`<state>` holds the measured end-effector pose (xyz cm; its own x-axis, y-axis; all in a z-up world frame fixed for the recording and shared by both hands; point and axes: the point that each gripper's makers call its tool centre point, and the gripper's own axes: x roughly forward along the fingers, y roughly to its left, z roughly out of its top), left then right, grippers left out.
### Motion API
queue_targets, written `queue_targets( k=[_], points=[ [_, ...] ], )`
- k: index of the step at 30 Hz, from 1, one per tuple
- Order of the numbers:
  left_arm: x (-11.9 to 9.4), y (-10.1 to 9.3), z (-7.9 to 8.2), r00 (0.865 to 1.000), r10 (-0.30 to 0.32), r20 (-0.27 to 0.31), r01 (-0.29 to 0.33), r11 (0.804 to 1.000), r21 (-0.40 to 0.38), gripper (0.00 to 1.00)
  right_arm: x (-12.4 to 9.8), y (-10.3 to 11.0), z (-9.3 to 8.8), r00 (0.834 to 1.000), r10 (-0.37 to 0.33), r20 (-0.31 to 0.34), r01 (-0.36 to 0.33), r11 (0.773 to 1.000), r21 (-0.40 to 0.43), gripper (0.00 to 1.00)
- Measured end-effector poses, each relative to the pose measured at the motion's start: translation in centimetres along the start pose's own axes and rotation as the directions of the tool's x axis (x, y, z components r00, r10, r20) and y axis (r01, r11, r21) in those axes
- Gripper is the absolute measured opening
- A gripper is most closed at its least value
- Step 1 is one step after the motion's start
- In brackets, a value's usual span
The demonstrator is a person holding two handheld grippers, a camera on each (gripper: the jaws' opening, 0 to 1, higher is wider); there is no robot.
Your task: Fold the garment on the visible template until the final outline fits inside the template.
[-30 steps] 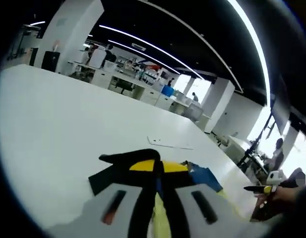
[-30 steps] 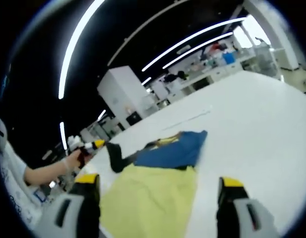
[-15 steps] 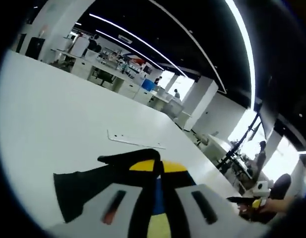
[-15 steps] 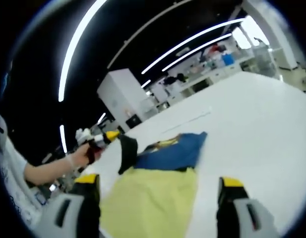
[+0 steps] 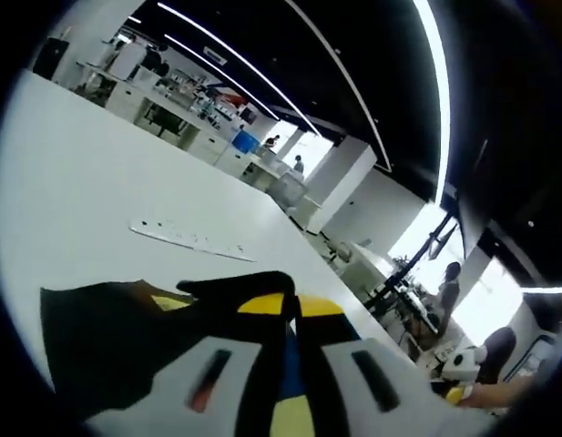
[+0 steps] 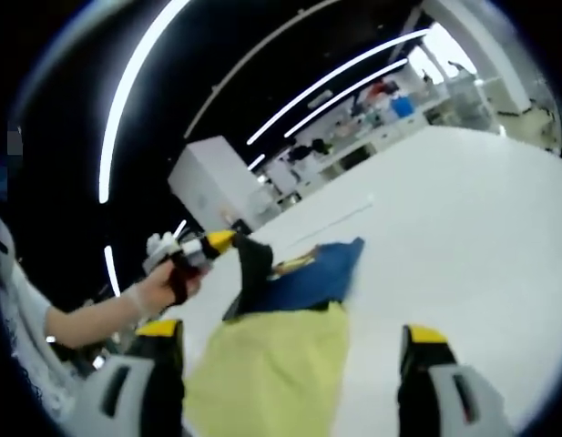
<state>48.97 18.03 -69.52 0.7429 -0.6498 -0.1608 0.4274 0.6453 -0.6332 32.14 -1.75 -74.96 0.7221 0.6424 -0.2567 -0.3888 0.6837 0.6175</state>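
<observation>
Lifted higher than a second ago, the black sleeve (image 6: 253,269) hangs pinched in the left gripper (image 6: 217,244). Right gripper (image 6: 290,364) jaws stand spread over one yellow, blue and black cloth garment (image 6: 281,364) on the white table (image 6: 463,237), in an office hall.

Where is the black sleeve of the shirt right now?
In the right gripper view the black sleeve hangs lifted off the white table, pinched by the left gripper, just left of the shirt's blue part.
</observation>
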Motion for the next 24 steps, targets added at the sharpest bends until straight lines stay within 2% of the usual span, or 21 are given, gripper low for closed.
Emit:
queue_targets(
  k=[7,13,17,24],
  points=[
    [2.5,-0.6,-4.4,0.994,-0.026,-0.102,0.023,0.999,-0.031,0.00,-0.6,-0.6,-0.2,1.000,-0.016,0.007,0.016,1.000,0.022,1.00],
    [3.7,-1.9,-7.6,0.982,-0.071,-0.175,0.065,0.997,-0.037,0.00,-0.9,-1.3,-0.6,0.999,-0.032,0.007,0.032,0.999,0.041,1.00],
    [4.3,-1.7,-9.7,0.968,-0.072,-0.239,0.069,0.997,-0.018,0.00,-1.0,-1.4,-0.8,0.999,-0.036,0.005,0.035,0.998,0.046,1.00],
    [4.6,-0.9,-11.9,0.952,-0.063,-0.300,0.064,0.998,-0.005,0.00,-1.0,-1.5,-1.4,0.999,-0.038,-0.001,0.038,0.998,0.058,1.00]
  ],
)
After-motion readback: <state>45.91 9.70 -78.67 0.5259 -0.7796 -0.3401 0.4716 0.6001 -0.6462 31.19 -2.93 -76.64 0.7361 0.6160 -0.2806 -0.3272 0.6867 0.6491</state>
